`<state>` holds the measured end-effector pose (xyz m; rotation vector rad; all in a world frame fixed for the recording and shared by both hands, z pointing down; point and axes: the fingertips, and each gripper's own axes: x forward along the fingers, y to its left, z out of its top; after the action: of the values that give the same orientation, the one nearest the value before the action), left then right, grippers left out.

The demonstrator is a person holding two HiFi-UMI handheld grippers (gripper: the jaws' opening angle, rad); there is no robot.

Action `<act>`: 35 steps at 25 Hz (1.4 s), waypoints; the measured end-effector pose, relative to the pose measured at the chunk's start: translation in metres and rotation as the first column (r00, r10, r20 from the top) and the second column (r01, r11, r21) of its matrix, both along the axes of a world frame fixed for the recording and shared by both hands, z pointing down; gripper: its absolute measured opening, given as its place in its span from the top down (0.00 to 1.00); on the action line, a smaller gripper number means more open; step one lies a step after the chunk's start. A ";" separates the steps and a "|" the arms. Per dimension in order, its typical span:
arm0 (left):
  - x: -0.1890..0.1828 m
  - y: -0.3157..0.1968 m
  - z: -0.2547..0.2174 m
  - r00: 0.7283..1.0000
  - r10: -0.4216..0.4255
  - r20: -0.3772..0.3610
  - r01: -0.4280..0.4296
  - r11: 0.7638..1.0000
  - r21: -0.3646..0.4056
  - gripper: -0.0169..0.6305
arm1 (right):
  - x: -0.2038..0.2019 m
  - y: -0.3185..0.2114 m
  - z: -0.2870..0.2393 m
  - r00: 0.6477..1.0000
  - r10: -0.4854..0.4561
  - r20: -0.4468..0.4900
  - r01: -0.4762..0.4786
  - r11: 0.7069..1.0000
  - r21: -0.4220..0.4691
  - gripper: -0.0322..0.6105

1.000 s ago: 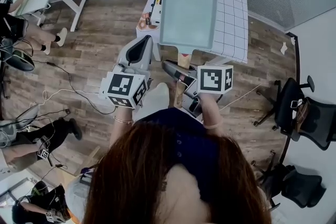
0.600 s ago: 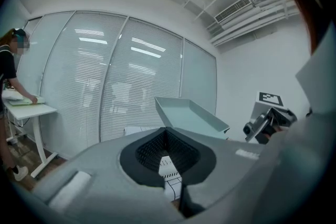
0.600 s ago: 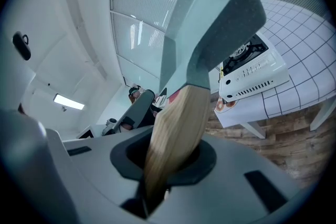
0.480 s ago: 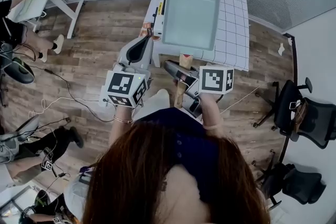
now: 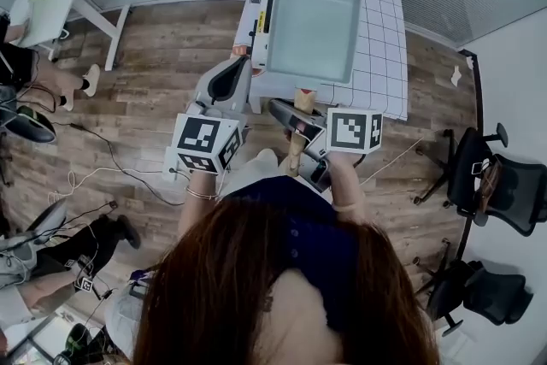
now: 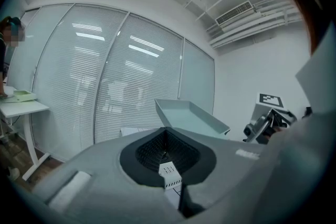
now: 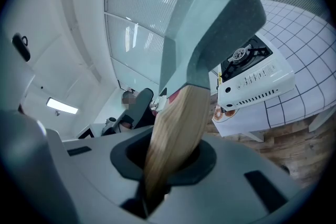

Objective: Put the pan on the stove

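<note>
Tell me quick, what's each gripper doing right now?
Left gripper: closed, empty.
Right gripper: closed on the wooden handle of the pan.

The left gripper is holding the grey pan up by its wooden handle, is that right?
No, it is the right gripper that holds the grey pan up by its wooden handle. The right gripper view shows the handle clamped between its jaws.

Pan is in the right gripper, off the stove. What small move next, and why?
Probably carry the pan forward and lower it onto the burner of the stove: the right gripper is shut on the wooden handle, the pan hangs in the air, and the burner is bare.
</note>
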<state>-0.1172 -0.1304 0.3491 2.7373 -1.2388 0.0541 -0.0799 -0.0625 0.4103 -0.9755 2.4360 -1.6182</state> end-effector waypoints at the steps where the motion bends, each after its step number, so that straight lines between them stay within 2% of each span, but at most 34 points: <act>1: 0.000 -0.002 0.001 1.000 0.001 0.000 -0.001 1.000 -0.001 0.96 | 0.000 -0.002 0.001 1.000 0.002 0.000 -0.002 1.000 -0.002 0.84; 11: 0.002 -0.026 0.005 1.000 0.000 -0.001 0.000 1.000 -0.005 0.96 | 0.005 -0.027 0.007 1.000 0.007 0.001 -0.007 1.000 -0.010 0.84; 35: 0.037 -0.096 0.012 0.999 -0.033 0.014 0.033 0.999 -0.017 0.96 | 0.039 -0.097 0.027 0.999 -0.021 0.030 0.023 0.998 -0.060 0.84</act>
<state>-0.0801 -0.2260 0.3608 2.7055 -1.2808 0.0798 -0.0411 -0.1598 0.4373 -0.9290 2.4006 -1.7093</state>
